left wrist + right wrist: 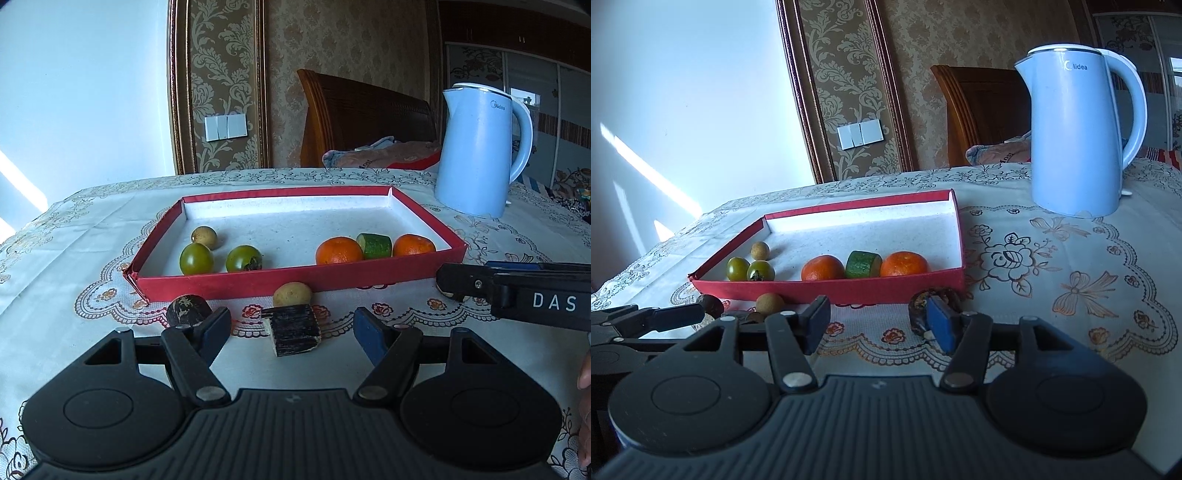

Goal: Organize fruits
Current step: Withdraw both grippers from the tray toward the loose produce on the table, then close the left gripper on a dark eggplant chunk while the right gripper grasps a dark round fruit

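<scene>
the step in hand is the transfer of the loose pieces from the worktop cloth into the red tray (280, 276), which sits mid-worktop with its near wall facing the tongs.

left tongs (291, 326): spread, holding nothing. a dark cut block (293, 330) lies on the cloth in line with the gap between the pads, just ahead of them, touching neither. a dark rounded piece (186, 309) sits just beside the left pad; contact cannot be told. a small tan fruit (292, 294) rests just outside the tray's near wall.

right tongs (877, 325): spread, pinching nothing. a dark piece (919, 308) lies on the cloth just behind the right-hand pad (942, 326), near the tray's near right corner, not between the pads.

next move, as judged: advance the left tongs until the dark cut block is fully between the pads, press them together on its flat sides, lift it over the near wall and set it on free tray floor.

count in tray:
- green tomatoes (196, 259): two
- oranges (339, 251): two
- cucumber piece (375, 245): one
- small tan fruit: one, near the tray's left wall

count outside the tray: one tan fruit, three dark pieces. a blue kettle (480, 151) stands toward the worktop's far right corner.
</scene>
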